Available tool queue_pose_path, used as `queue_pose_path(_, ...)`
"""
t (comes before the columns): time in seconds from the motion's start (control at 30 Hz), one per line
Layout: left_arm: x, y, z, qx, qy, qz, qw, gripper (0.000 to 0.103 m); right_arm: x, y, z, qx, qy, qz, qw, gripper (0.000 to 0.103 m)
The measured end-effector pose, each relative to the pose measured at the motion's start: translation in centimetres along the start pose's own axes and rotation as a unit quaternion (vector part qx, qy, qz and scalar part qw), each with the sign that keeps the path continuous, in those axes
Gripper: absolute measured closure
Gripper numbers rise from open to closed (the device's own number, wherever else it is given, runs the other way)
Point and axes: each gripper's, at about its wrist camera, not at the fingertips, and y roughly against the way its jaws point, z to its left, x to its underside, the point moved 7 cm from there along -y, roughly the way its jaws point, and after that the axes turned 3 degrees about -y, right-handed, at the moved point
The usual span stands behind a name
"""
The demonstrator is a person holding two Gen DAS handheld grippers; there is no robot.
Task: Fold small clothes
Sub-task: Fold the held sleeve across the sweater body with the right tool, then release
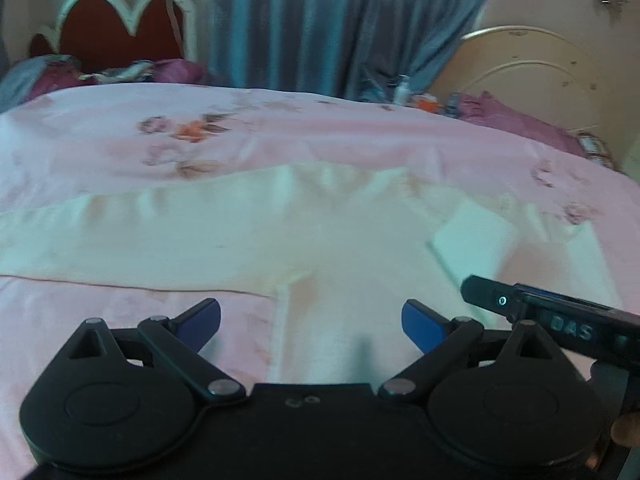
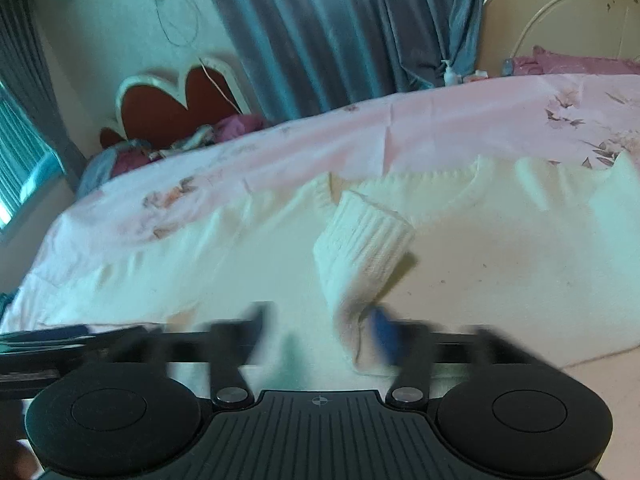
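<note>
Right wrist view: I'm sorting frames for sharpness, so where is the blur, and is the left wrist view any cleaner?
Right wrist view: the right hand-held gripper fingers are smeared, the white sweater's cuff fairly crisp. Left wrist view: left hand-held gripper sharp, sweater and pink floral bedsheet soft; both bend at the edges.

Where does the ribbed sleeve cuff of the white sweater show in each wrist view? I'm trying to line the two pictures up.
Left wrist view: the ribbed cuff lies right of centre, blurred, folded onto the white sweater.
Right wrist view: the cuff is at centre, just beyond the right gripper, whose fingers are apart.
Shared landmark: the red scalloped headboard, upper left in both.
</note>
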Motion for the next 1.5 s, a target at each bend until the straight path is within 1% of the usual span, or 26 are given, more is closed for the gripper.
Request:
queue_pose_path(0.07,0.0,-0.5,-1.5,0.021,-0.011,0.002,0.9997,0.006,-0.2,2.0,-1.0,0.018,0.014,-0.016,1.0,0.032)
queue_pose_path(0.13,0.1,-1.2,-3.1,0.039,-0.023,0.005,0.999,0.006,-0.3,3.4,-2.5,0.044,0.011,-0.025,0.999,0.032)
queue_pose_path(0.27,0.4,-3.4,-7.3,0.069,-0.053,0.017,0.9961,0.007,0.4,6.5,-7.7,0.128,0.009,-0.032,0.991,0.032)
queue_pose_path(0.33,0.3,-4.4,-9.2,0.063,-0.076,0.011,0.9951,0.007,0.9,7.3,-10.1,0.159,-0.004,-0.028,0.987,0.032)
queue_pose_path(0.4,0.3,-5.5,-11.3,0.057,-0.104,0.007,0.9929,0.007,1.4,8.2,-12.3,0.18,-0.022,-0.024,0.983,0.032)
queue_pose_path(0.47,0.4,-6.9,-12.9,0.043,-0.133,0.004,0.9902,0.008,1.8,9.0,-13.8,0.193,-0.037,-0.021,0.98,0.032)
queue_pose_path(0.53,0.5,-8.2,-13.7,0.027,-0.151,0.006,0.9881,0.008,2.0,9.2,-14.5,0.202,-0.04,-0.02,0.978,0.032)
queue_pose_path(0.63,-0.1,-8.8,-13.2,0.021,-0.136,-0.011,0.9904,0.007,2.0,9.2,-15.2,0.208,-0.042,-0.018,0.977,0.032)
queue_pose_path(0.67,-0.5,-8.9,-12.7,0.011,-0.125,-0.016,0.992,0.008,2.0,9.3,-15.4,0.209,-0.041,-0.018,0.977,0.032)
queue_pose_path(0.77,-1.4,-8.7,-10.8,0.013,-0.084,-0.034,0.9958,0.01,1.8,9.0,-15.7,0.207,-0.037,-0.02,0.977,0.032)
queue_pose_path(0.8,-1.5,-8.6,-10.3,0.017,-0.075,-0.037,0.9964,0.012,1.7,8.9,-15.8,0.206,-0.037,-0.02,0.978,0.032)
queue_pose_path(0.83,-1.6,-8.4,-9.8,0.021,-0.066,-0.04,0.9968,0.017,1.7,8.6,-15.9,0.204,-0.037,-0.021,0.978,0.032)
queue_pose_path(0.87,-1.7,-8.3,-9.5,0.032,-0.06,-0.045,0.9966,0.048,1.6,8.4,-15.8,0.203,-0.037,-0.022,0.978,0.032)
queue_pose_path(0.9,-1.8,-8.2,-9.4,0.05,-0.055,-0.044,0.9963,0.086,1.5,8.3,-15.7,0.202,-0.036,-0.022,0.978,0.032)
queue_pose_path(0.93,-1.8,-8.4,-9.2,0.061,-0.045,-0.034,0.9966,0.087,1.4,8.1,-15.7,0.201,-0.034,-0.023,0.979,0.034)
queue_pose_path(0.97,-1.8,-8.3,-8.8,0.066,-0.032,-0.034,0.9968,0.086,1.3,7.9,-15.6,0.2,-0.03,-0.023,0.979,0.036)
queue_pose_path(1.0,-1.8,-8.2,-8.6,0.069,-0.029,-0.033,0.9967,0.086,1.2,7.8,-15.5,0.198,-0.028,-0.022,0.98,0.04)
queue_pose_path(1.03,-1.7,-8.1,-8.4,0.074,-0.026,-0.033,0.9964,0.086,1.2,7.8,-15.4,0.196,-0.027,-0.022,0.98,0.041)
queue_pose_path(1.1,-1.7,-8.0,-8.0,0.089,-0.011,-0.03,0.9955,0.093,1.1,7.8,-15.3,0.193,-0.027,-0.022,0.98,0.041)
queue_pose_path(1.17,-1.9,-7.5,-7.6,0.108,0.011,-0.029,0.9936,0.094,1.2,7.8,-15.2,0.191,-0.026,-0.02,0.981,0.041)
queue_pose_path(1.27,-2.9,-6.2,-7.0,0.13,0.034,-0.051,0.9897,0.095,1.2,7.2,-15.2,0.192,-0.017,-0.013,0.981,0.042)
queue_pose_path(1.3,-3.4,-5.8,-6.9,0.134,0.041,-0.06,0.9883,0.095,1.2,6.9,-15.2,0.191,-0.015,-0.01,0.981,0.044)
queue_pose_path(1.33,-4.0,-5.3,-6.6,0.139,0.051,-0.068,0.9867,0.095,1.2,6.5,-15.2,0.188,-0.015,-0.008,0.982,0.054)
queue_pose_path(1.4,-5.2,-4.3,-5.8,0.14,0.061,-0.086,0.9845,0.095,1.0,5.7,-15.3,0.187,-0.015,-0.004,0.982,0.061)
queue_pose_path(1.5,-5.5,-3.9,-4.4,0.122,0.056,-0.094,0.9865,0.095,0.5,5.0,-15.4,0.188,-0.02,-0.01,0.982,0.062)
